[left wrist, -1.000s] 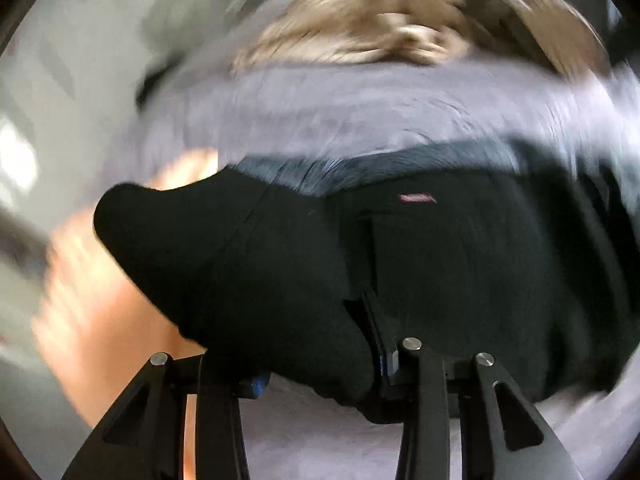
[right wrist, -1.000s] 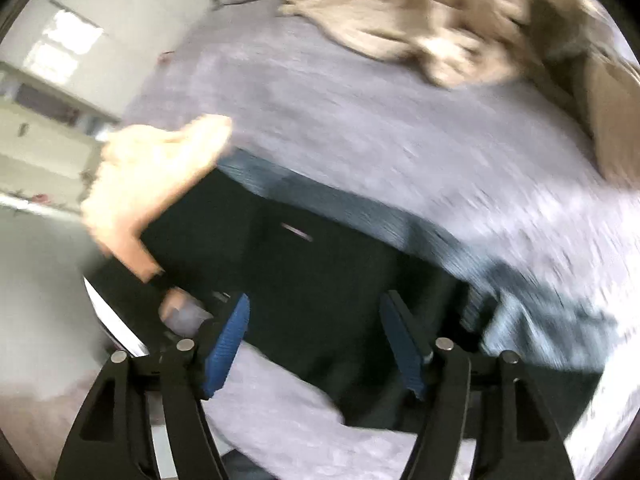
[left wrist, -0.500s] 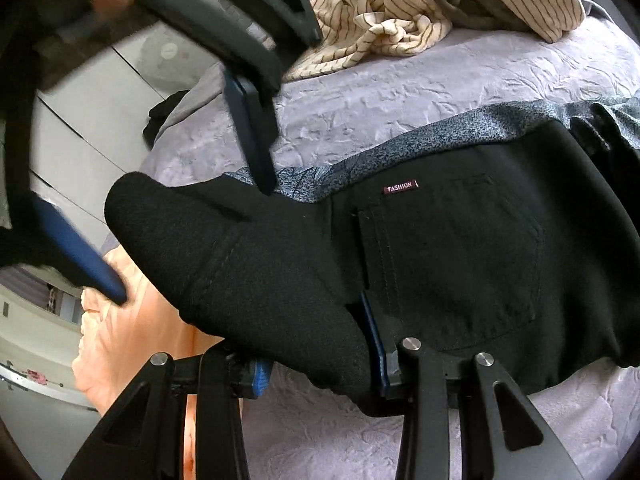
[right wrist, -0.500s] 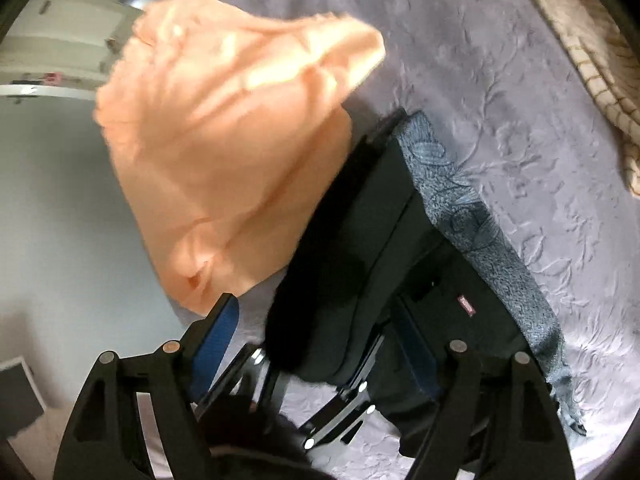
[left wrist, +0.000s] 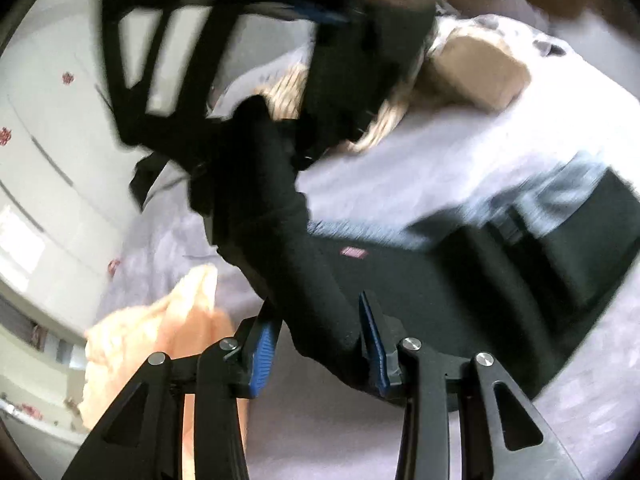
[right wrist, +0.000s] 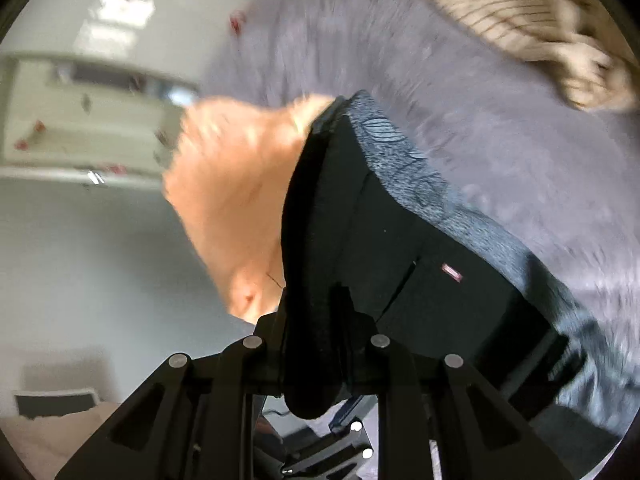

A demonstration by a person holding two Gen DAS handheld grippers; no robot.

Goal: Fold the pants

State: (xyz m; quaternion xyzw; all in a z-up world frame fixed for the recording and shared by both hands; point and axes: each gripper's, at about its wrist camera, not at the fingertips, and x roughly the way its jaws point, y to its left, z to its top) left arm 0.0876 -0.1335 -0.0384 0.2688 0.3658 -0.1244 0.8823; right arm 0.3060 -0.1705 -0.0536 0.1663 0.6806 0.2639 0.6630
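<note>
The black pants [left wrist: 460, 288] with a grey patterned waistband [right wrist: 404, 156] and a small pink label lie on the lilac bedspread. A black fold of them [left wrist: 288, 240] rises between my left gripper's [left wrist: 316, 336] blue pads [left wrist: 262, 348], which stand apart around it. My right gripper [right wrist: 316, 360] is shut on the same fold of the pants [right wrist: 320, 280]. It shows blurred at the top of the left wrist view [left wrist: 320, 64], holding the fold's upper end.
An orange cloth [right wrist: 236, 184] lies at the bed's left edge, also in the left wrist view [left wrist: 172, 332]. A striped beige garment [right wrist: 520, 20] lies at the far side. A beige pillow [left wrist: 472, 68] lies behind. The bedspread [right wrist: 460, 92] stretches between.
My right gripper has closed on the pants fold and lifted it. My left gripper's pads have loosened and stand apart around the fold. Both views are blurred by motion.
</note>
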